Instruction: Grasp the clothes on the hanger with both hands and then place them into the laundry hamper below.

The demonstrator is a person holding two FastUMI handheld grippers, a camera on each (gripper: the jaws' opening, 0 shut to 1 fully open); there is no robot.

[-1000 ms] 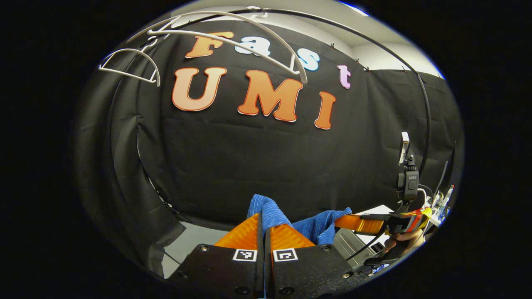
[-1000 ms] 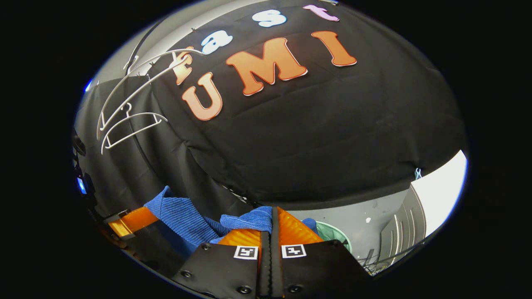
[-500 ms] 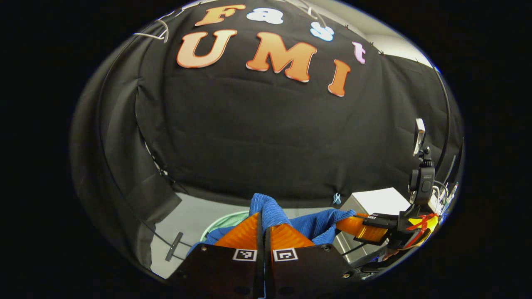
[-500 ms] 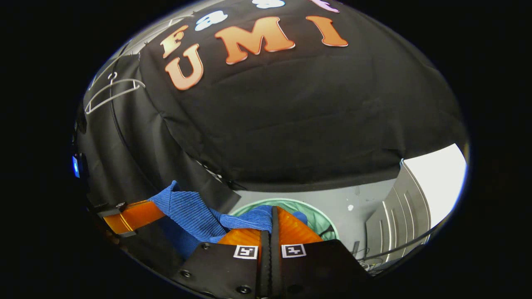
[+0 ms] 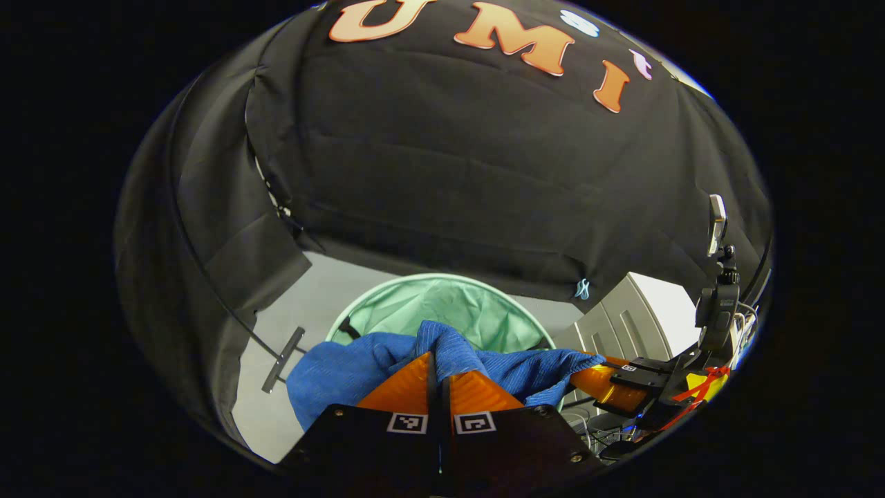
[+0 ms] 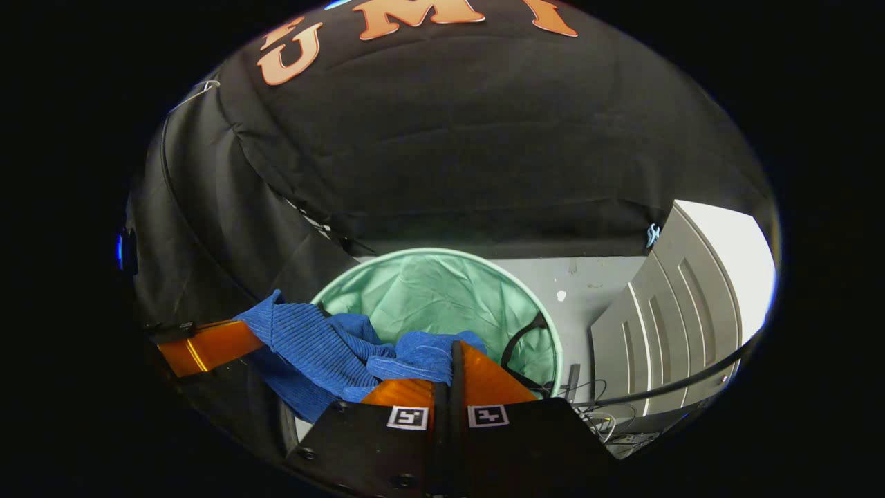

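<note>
The left claw point(image 5: 437, 377) is clenched on a fold of the blue knitted garment point(image 5: 346, 370), its two fingers pressed together with the ribbed cloth bunched up between and over them; in the right gripper view the right claw point(image 6: 453, 373) grips another fold of the same garment point(image 6: 311, 346) just as tightly. The cloth sags in a loose swag between the two claws, and the far claw point(image 5: 598, 387) shows at the right of the left gripper view with the cloth running up to it. Beyond the cloth lies the round mint-green laundry hamper point(image 6: 442, 290), its mouth open on the grey floor point(image 6: 594, 283) against the foot of the black booth wall, with a grey cabinet point(image 6: 657, 325) to its right. A second ago both views looked at the wall with white hangers overhead and almost no hamper; half a second ago its rim had just come up behind the fingers; now the hangers are gone from view and the hamper's mouth sits squarely ahead beneath the garment. That suggests the garment is off the hanger and carried down over the hamper, so what is left is probably to lower it further and let go.
</note>
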